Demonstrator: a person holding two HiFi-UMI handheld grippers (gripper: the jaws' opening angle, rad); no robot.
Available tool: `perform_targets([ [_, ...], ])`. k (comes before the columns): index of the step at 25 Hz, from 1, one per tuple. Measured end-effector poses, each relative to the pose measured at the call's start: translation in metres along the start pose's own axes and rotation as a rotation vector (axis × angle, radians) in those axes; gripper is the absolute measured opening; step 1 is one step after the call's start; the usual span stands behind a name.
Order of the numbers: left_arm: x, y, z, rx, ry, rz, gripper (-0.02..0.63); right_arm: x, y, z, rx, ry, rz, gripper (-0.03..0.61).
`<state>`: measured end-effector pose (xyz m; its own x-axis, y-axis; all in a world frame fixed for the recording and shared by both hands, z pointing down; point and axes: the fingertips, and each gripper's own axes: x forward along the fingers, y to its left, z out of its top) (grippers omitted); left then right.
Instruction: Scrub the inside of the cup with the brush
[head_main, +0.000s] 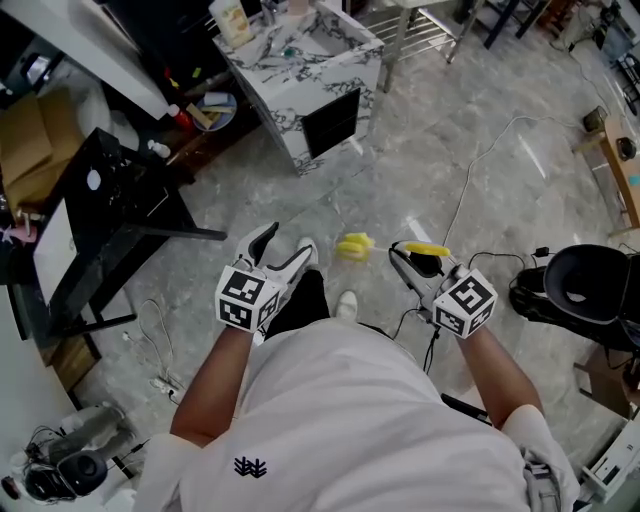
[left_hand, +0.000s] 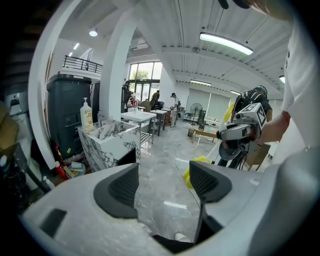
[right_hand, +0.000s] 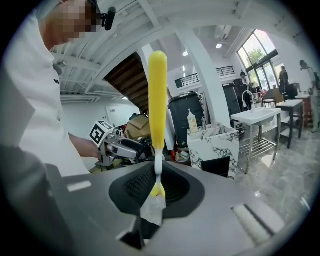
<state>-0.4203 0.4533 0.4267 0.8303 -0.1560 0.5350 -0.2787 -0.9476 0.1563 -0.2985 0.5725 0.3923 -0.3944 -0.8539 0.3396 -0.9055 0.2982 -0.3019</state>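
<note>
In the head view my left gripper (head_main: 290, 240) is held out over the grey floor. In the left gripper view a clear cup (left_hand: 187, 187) sits between its dark pads (left_hand: 122, 190); only its glassy edges show, and the jaws stand fairly wide, closed on it. My right gripper (head_main: 415, 258) is shut on the brush's yellow handle (head_main: 428, 249). In the right gripper view this handle (right_hand: 158, 100) rises straight from the jaws (right_hand: 157, 187). The yellow brush head (head_main: 353, 246) lies between the two grippers, beside the left one. Whether the head (left_hand: 194, 167) is inside the cup I cannot tell.
A marble-patterned sink cabinet (head_main: 305, 70) stands ahead, with a soap bottle (head_main: 230, 22) on it. A black table (head_main: 110, 200) is at the left and a black stool (head_main: 590, 285) at the right. Cables (head_main: 470, 190) trail over the floor. My white shoe (head_main: 346, 305) is below the grippers.
</note>
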Motion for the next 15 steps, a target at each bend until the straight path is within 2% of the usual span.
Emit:
perform_targets([
  [3, 0.017, 0.026, 0.018, 0.024, -0.018, 0.010, 0.325, 0.015, -0.020, 0.011, -0.003, 0.001, -0.017, 0.044],
  [7, 0.049, 0.066, 0.042, 0.020, -0.048, -0.003, 0.331, 0.034, -0.050, 0.034, 0.006, -0.001, -0.082, 0.044],
  [15, 0.114, 0.149, 0.121, 0.069, -0.100, -0.030, 0.332, 0.085, -0.117, 0.088, 0.021, 0.004, -0.169, 0.044],
])
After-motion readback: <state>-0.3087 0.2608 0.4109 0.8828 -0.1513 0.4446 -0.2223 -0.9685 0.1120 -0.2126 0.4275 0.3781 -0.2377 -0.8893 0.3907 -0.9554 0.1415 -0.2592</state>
